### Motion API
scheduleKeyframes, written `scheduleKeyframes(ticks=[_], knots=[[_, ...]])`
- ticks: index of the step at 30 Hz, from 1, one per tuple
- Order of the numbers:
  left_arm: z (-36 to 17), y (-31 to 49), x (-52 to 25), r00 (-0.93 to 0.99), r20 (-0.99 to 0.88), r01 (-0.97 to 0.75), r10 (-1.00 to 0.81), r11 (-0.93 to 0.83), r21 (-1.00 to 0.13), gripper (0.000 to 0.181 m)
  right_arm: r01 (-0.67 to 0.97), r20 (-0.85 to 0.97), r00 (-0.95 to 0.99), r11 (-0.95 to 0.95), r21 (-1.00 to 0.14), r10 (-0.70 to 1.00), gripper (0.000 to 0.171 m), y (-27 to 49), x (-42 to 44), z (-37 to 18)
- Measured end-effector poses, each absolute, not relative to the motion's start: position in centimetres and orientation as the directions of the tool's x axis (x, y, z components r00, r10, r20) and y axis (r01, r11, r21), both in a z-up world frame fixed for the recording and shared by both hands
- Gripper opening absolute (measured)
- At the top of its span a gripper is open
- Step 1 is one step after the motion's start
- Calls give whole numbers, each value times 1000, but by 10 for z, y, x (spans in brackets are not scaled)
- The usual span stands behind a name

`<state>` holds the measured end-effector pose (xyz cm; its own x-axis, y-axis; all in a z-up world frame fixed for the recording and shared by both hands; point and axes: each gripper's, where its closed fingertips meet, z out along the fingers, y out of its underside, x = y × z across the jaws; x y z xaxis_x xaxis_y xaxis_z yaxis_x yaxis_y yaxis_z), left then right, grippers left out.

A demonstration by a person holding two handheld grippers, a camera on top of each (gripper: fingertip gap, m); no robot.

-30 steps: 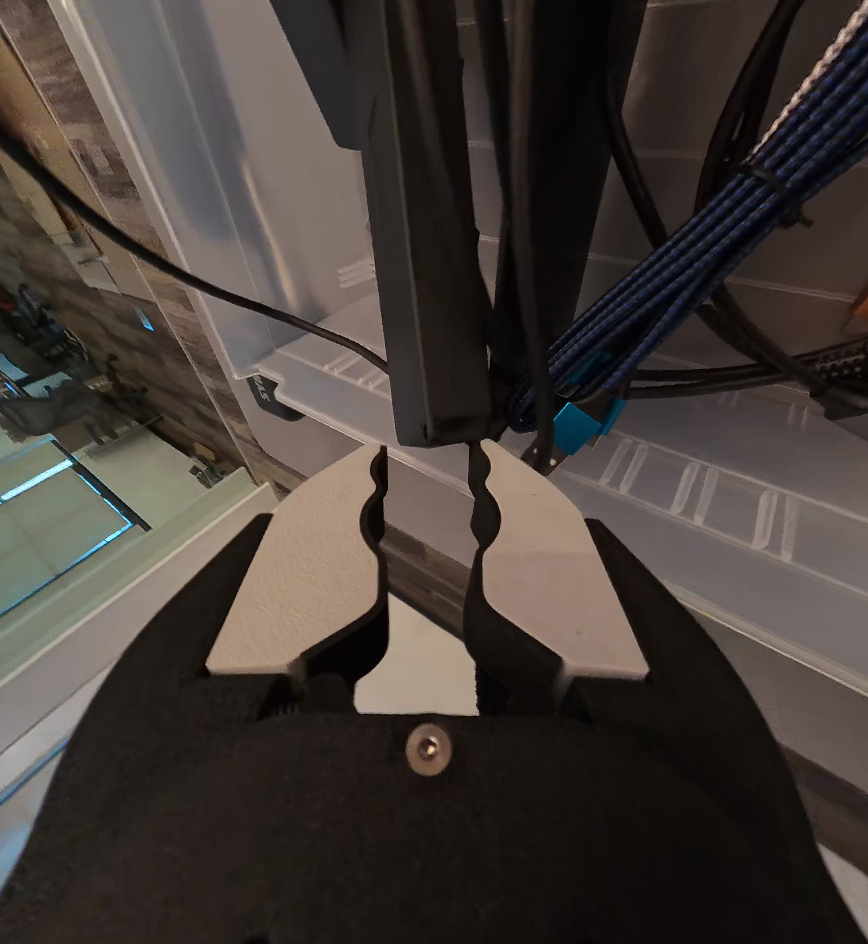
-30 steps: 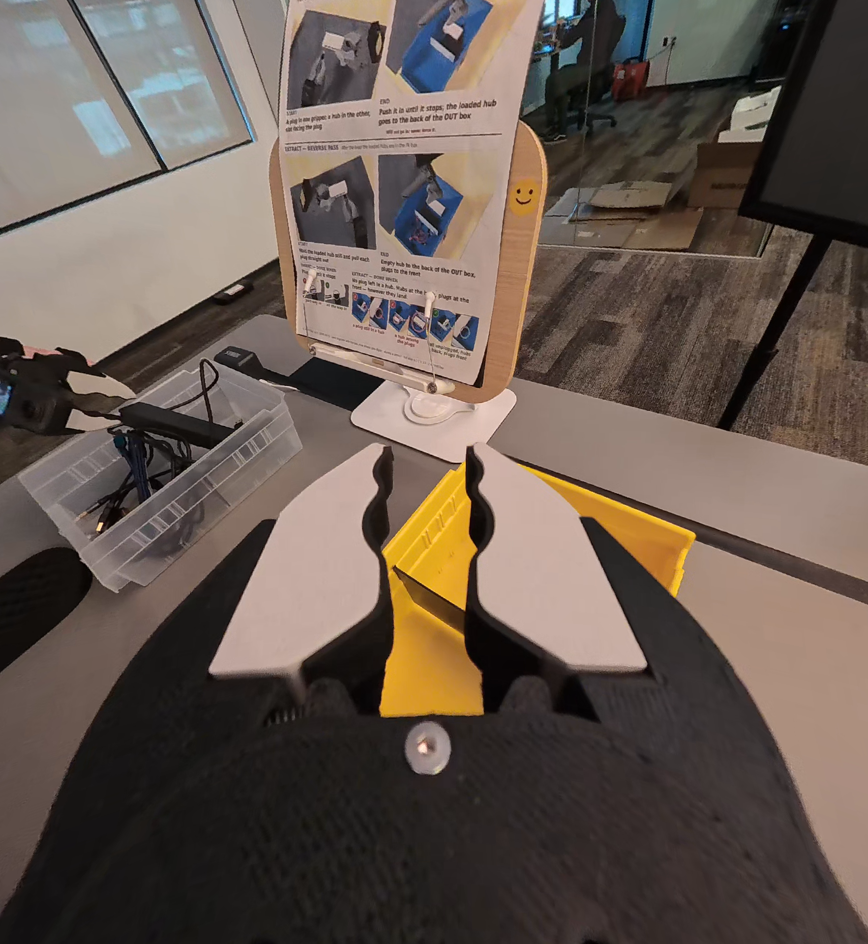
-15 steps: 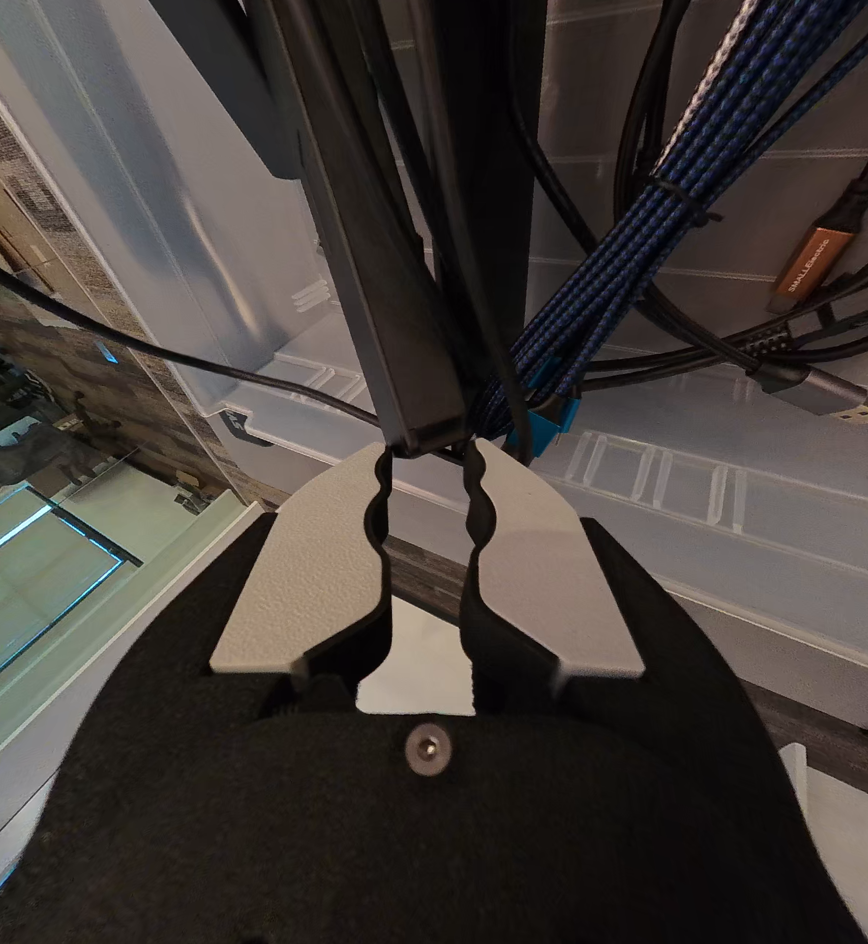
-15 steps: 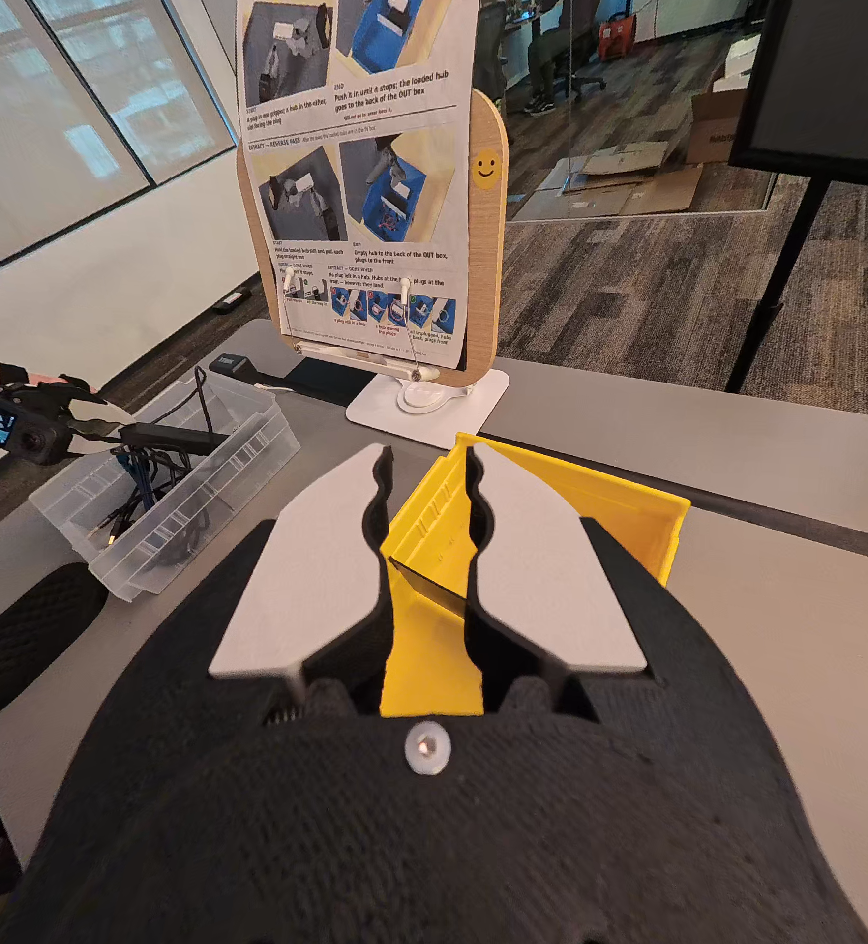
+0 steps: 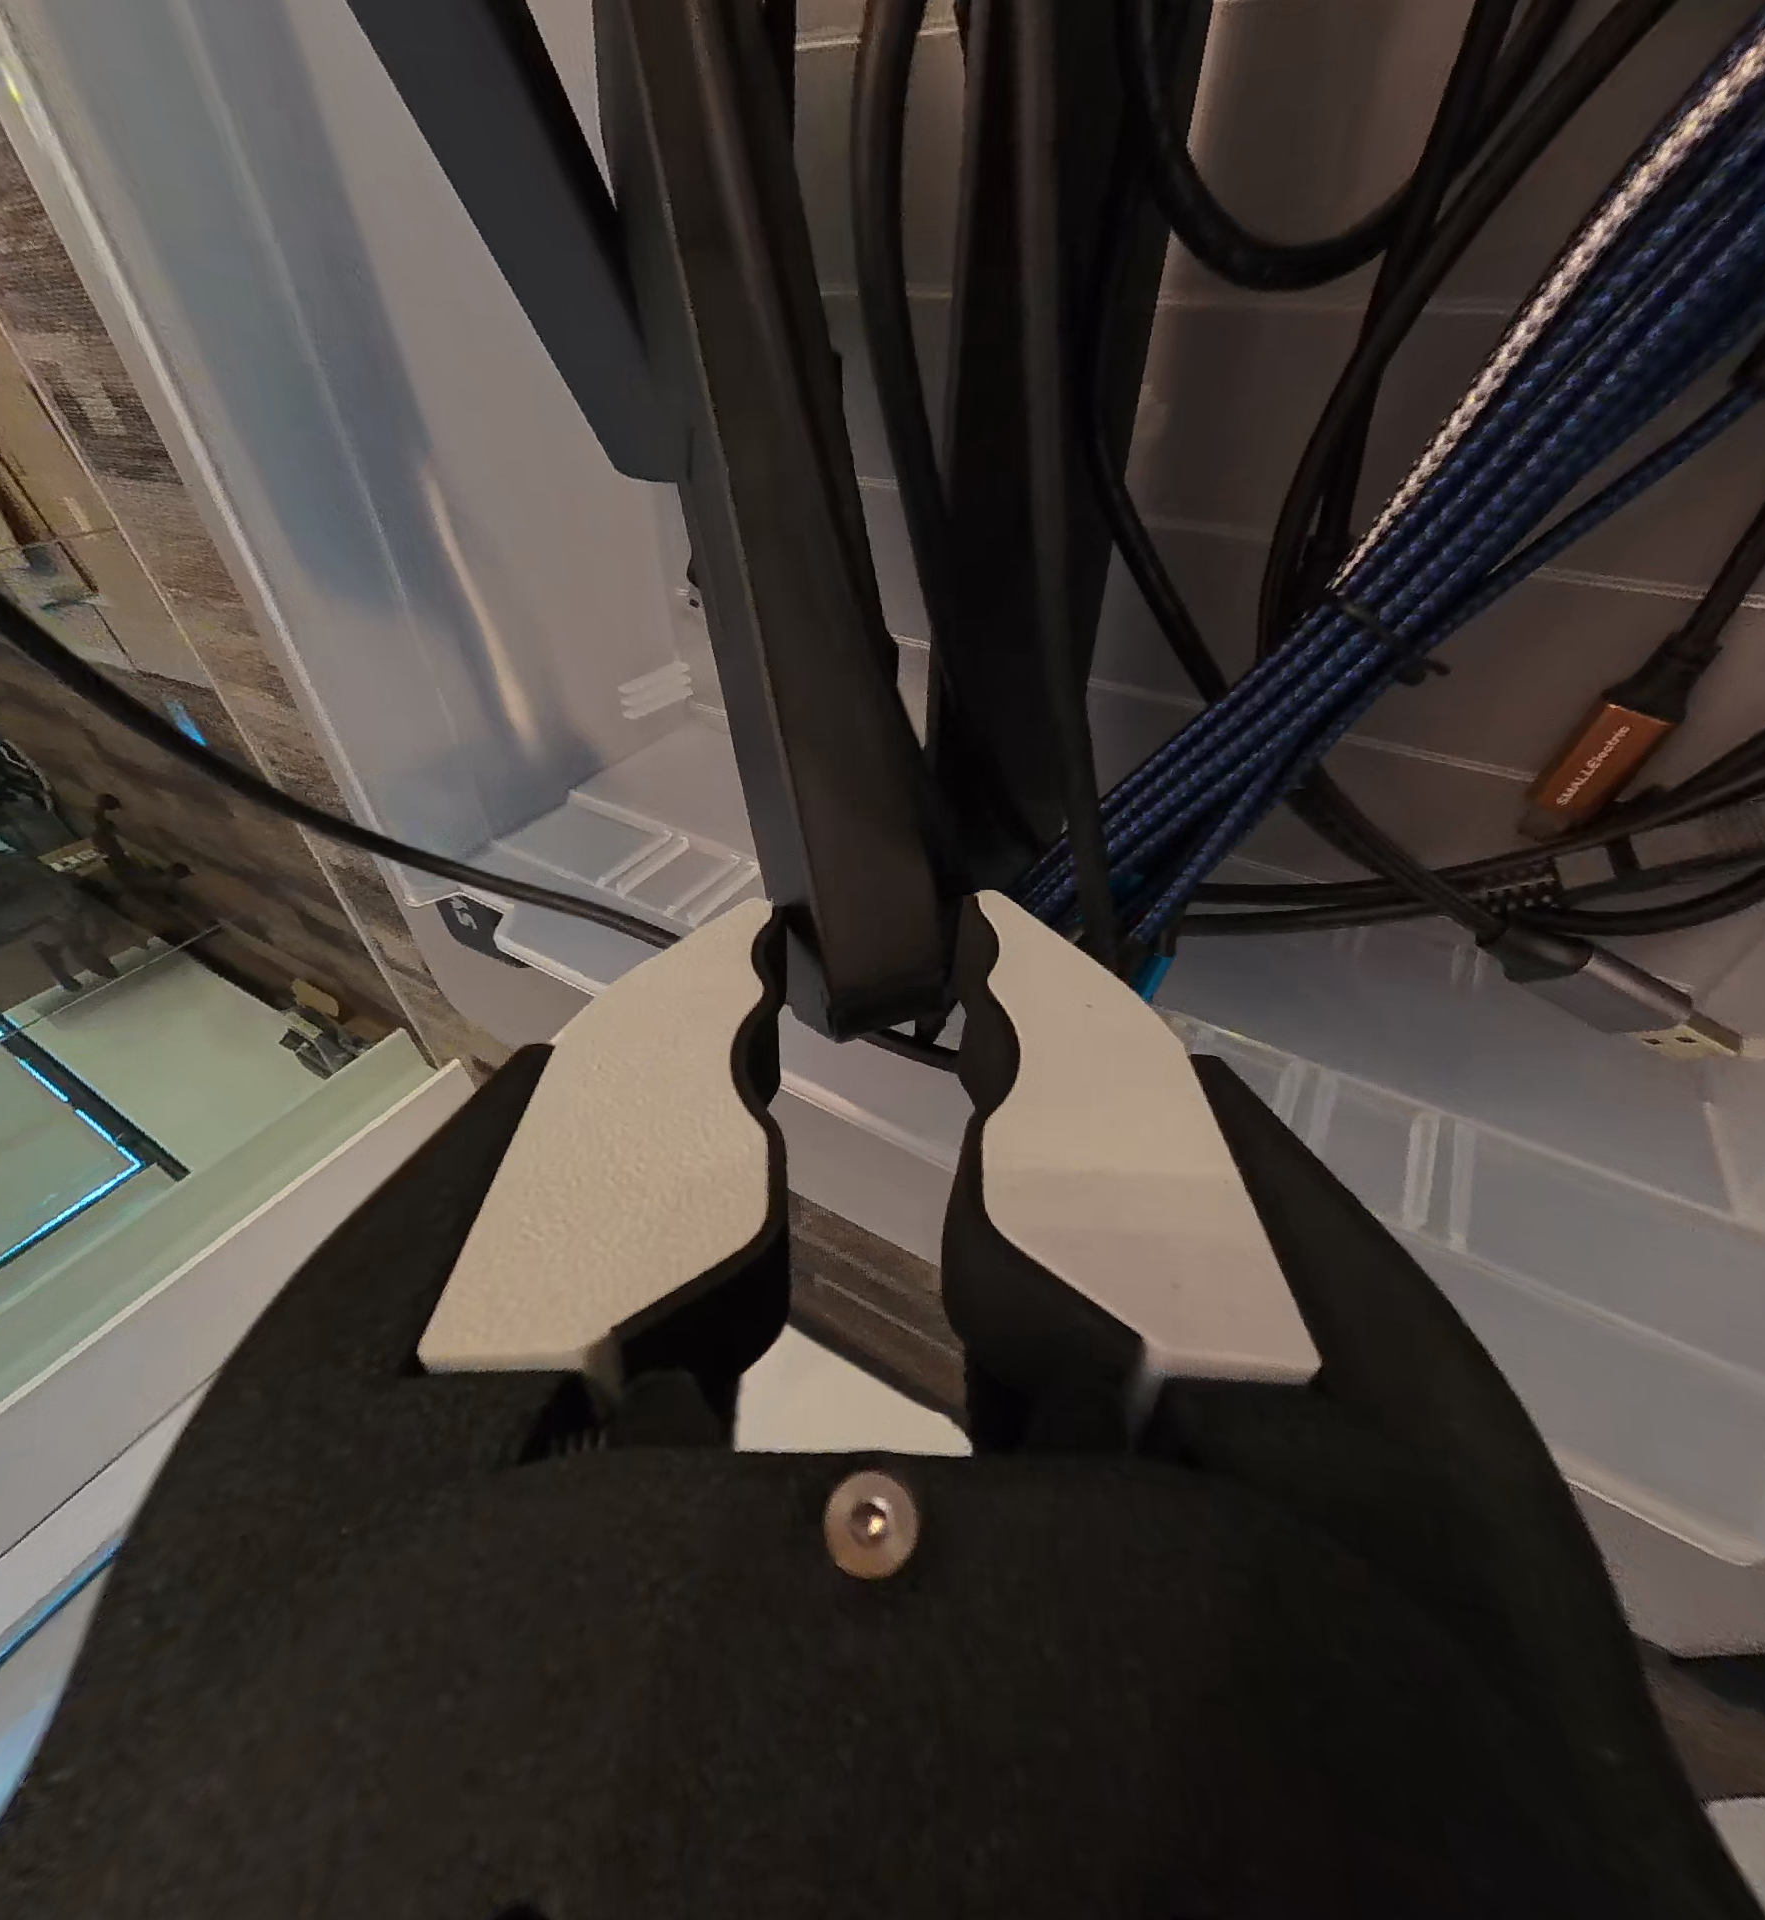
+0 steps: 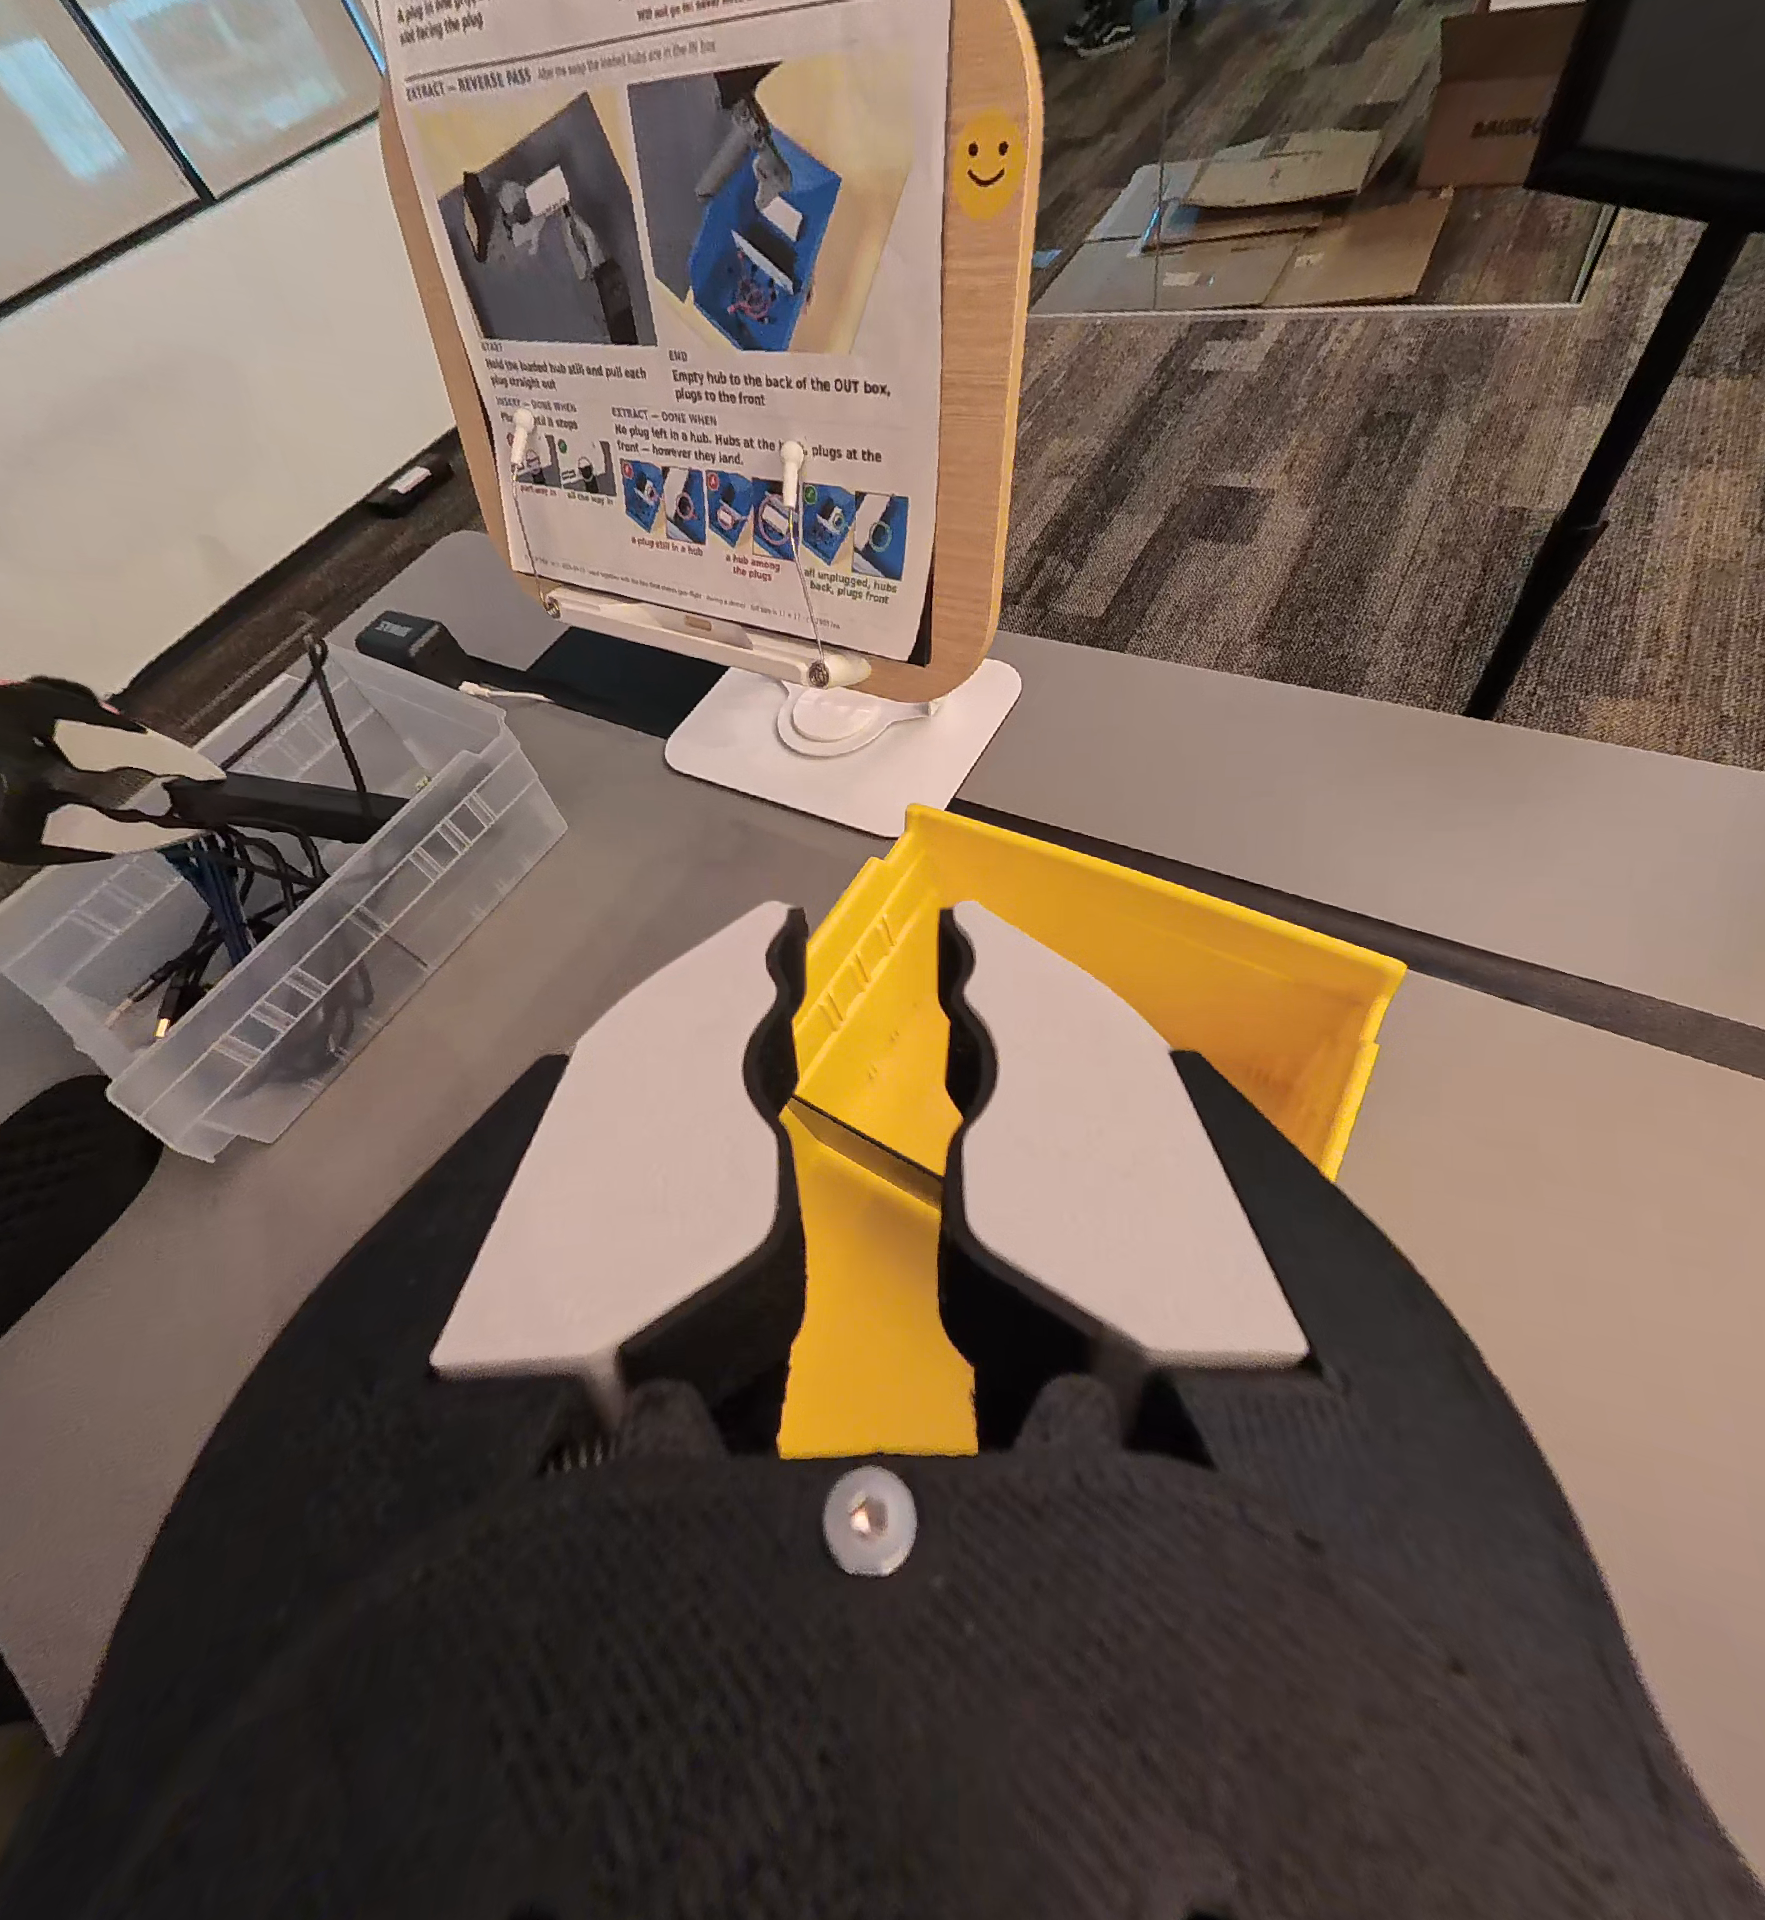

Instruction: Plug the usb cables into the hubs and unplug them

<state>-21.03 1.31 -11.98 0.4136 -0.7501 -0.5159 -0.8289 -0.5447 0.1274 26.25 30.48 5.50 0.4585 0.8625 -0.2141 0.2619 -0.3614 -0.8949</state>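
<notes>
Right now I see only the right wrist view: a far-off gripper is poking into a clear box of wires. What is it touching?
Observer: In the left wrist view, the left gripper has the end of a dark grey hub between its fingertips. I cannot tell whether it pinches the hub.
Operator: What is the blue stuff beside it?
Observer: A blue braided cable bundle, cinched with a thin black tie, lying in the clear bin.
Operator: Any loose plugs in there?
Observer: Yes. An orange-shelled plug and a silver plug lie unplugged on the bin's floor.
</notes>
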Motion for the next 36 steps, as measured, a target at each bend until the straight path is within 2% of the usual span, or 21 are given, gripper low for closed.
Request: scheduleKeyframes(ticks=[9,15,26,32,36], knots=[[-94,11,-207,387,-538,-814,-749,-551,182,26,277,-211,462,-366,-888,861,24,308,264,51],[-60,7,-200,304,-575,-796,-759,-534,284,23,271,-222,452,-370,-888,864,24,307,263,51],[43,20,-172,108,-657,-713,-746,-518,471,23,322,-210,380,-341,-883,901,24,289,235,47],[123,27,-134,58,-729,-702,-682,-547,455,23,315,-210,197,-265,-911,958,24,253,187,55],[162,24,-92,29,-741,-725,-671,-524,447,23,138,-75,-93,-61,-989,993,26,199,144,81]])
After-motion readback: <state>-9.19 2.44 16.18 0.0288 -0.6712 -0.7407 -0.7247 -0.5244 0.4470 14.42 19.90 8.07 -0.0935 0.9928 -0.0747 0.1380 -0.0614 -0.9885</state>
